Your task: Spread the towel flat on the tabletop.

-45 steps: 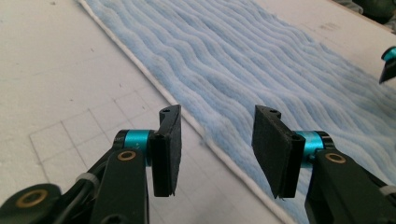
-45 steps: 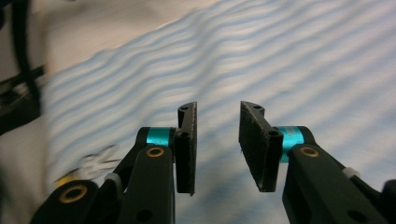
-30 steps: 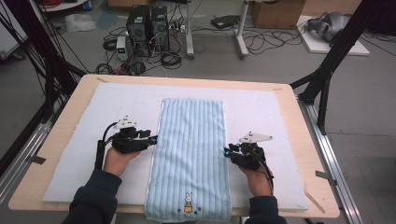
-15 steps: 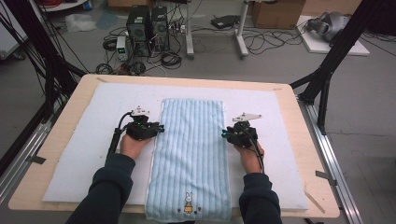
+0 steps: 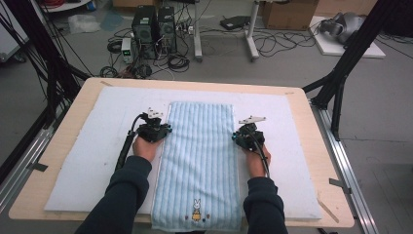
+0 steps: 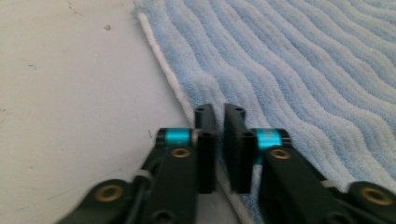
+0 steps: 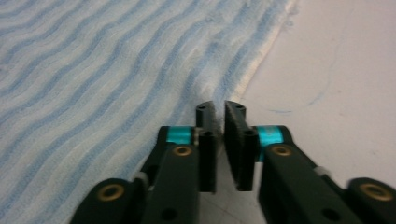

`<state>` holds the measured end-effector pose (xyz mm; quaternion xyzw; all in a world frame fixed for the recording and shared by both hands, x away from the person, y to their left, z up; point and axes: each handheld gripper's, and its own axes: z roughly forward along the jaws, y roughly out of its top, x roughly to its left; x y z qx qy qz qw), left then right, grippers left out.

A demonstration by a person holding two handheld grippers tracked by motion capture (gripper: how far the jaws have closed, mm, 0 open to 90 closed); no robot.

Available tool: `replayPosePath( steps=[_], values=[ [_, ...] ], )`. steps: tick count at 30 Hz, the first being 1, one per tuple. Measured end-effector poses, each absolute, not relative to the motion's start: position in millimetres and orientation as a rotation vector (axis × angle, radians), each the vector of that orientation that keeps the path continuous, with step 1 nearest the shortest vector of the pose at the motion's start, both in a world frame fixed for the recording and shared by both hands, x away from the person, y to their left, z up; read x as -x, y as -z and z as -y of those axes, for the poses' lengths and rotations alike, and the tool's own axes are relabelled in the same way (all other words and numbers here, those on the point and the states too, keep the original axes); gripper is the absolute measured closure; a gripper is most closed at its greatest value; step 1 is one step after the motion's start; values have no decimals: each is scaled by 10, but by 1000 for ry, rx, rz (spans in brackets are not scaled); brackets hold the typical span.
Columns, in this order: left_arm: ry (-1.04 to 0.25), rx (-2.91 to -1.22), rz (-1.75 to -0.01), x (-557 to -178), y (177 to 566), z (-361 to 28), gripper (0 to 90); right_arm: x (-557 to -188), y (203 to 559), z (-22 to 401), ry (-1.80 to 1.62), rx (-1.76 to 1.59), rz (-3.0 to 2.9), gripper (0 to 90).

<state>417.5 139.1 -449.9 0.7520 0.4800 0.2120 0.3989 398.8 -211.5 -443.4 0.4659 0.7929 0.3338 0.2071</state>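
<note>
Near edge first: blue striped towel point(image 5: 197, 165) lies flat lengthwise on white mat point(image 5: 87, 161), left gripper point(image 6: 219, 114) and right gripper point(image 7: 219, 112) each just narrowed to a slit pinching its side hems, apparently mid-grasp; next likely an even lift to fold.

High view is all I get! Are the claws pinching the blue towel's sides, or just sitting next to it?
Observer: The left claw has just been closing. The white edge of the towel runs into the thin gap between its jaws.
Operator: And the other claw?
Observer: The right claw has been closing too. The towel bunches into a little ridge right at its tips.
</note>
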Motion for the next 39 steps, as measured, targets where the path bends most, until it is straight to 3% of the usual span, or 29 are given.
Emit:
replayPosePath(
  steps=[1,5,7,10,14,16,18,19,21,26,30,32,35,39],
  values=[
    [-543,-1895,-1212,-4183,4491,-1428,637,-3990,4424,2148,-953,-1305,-2202,730],
    [-510,-1812,-1218,-4245,4482,-1555,630,-4068,4359,2269,-1079,-1354,-2124,712],
    [-466,-1834,-1223,-4305,4475,-1554,654,-4156,4362,2257,-1065,-1344,-2128,711],
    [-432,-1871,-1220,-4400,4447,-1489,771,-4276,4372,2179,-1063,-1356,-2134,702],
    [-457,-1938,-1228,-4514,4471,-1420,856,-4398,4450,2048,-962,-1355,-2173,824],
    [-487,-1937,-1237,-4534,4473,-1406,865,-4413,4454,2021,-936,-1360,-2151,831],
    [-500,-1906,-1265,-4541,4484,-1398,855,-4431,4457,1995,-899,-1369,-2112,776],
    [-529,-1905,-1279,-4540,4484,-1392,815,-4434,4455,1991,-897,-1387,-2099,753],
    [-536,-1899,-1285,-4534,4466,-1430,635,-4421,4446,1998,-893,-1371,-2094,717],
    [-455,-1811,-1193,-4420,4336,-1558,457,-4261,4332,2077,-1033,-1309,-2090,623],
    [-397,-1746,-1113,-4220,4292,-1642,367,-4092,4224,2148,-1128,-1237,-2111,544],
    [-387,-1733,-1080,-4096,4276,-1674,272,-3988,4166,2197,-1177,-1196,-2121,474],
    [-373,-1722,-1011,-3890,4274,-1734,234,-3830,4092,2280,-1211,-1201,-2138,301],
    [-349,-1712,-970,-3674,4300,-1817,205,-3589,4067,2340,-1231,-1155,-2143,193]
  ],
)
